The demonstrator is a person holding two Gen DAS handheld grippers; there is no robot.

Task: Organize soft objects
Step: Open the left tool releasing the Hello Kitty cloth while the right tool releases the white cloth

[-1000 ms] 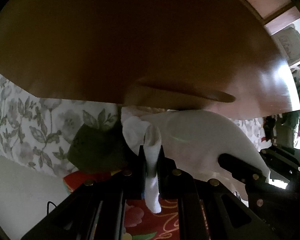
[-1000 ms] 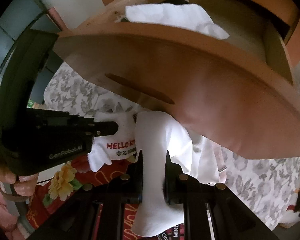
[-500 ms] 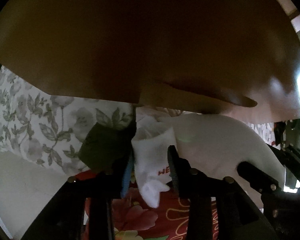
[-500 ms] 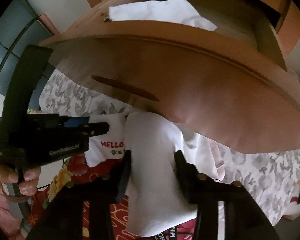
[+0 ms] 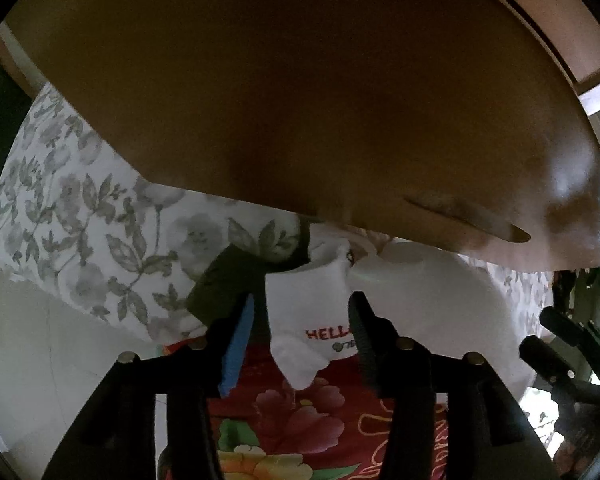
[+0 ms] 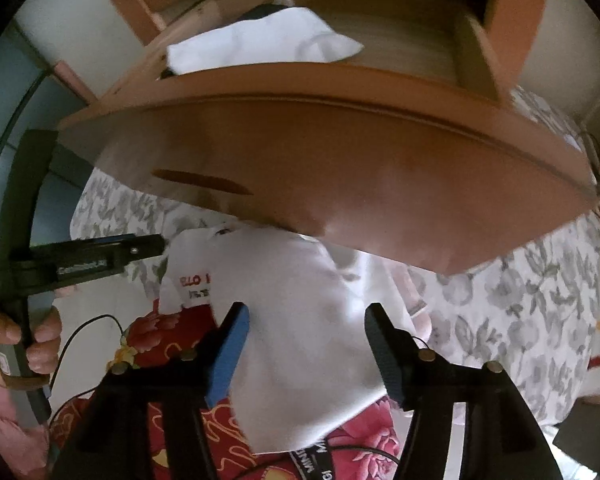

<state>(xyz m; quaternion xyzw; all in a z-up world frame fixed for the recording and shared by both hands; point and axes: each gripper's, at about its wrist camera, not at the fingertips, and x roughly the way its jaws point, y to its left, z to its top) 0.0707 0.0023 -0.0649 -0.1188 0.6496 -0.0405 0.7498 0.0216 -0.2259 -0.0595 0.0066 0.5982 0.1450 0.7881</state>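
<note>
White sock (image 5: 308,320) with red lettering lies between the spread fingers of the left claw (image 5: 300,344), unpinched; whether either finger touches the fabric cannot be told. A second, larger white sock (image 6: 300,332) sits likewise between the wide-apart fingers of the right claw (image 6: 306,344), not gripped. Both socks rest just below the drawer front (image 6: 340,184), ahead of each claw, on a red floral cloth (image 5: 300,420). Above and beyond the right claw, the open drawer (image 6: 468,44) already holds a folded white garment (image 6: 260,44). A dark green item (image 5: 224,284) lies just left of the left claw, against a grey floral sheet (image 5: 80,220).

Risk, as judged: with neither claw clamped, both socks are loose and could slide or unfold. A closing pinch may catch one layer only, or snag the cloth beneath. Lifting toward the drawer risks striking its overhanging front.
</note>
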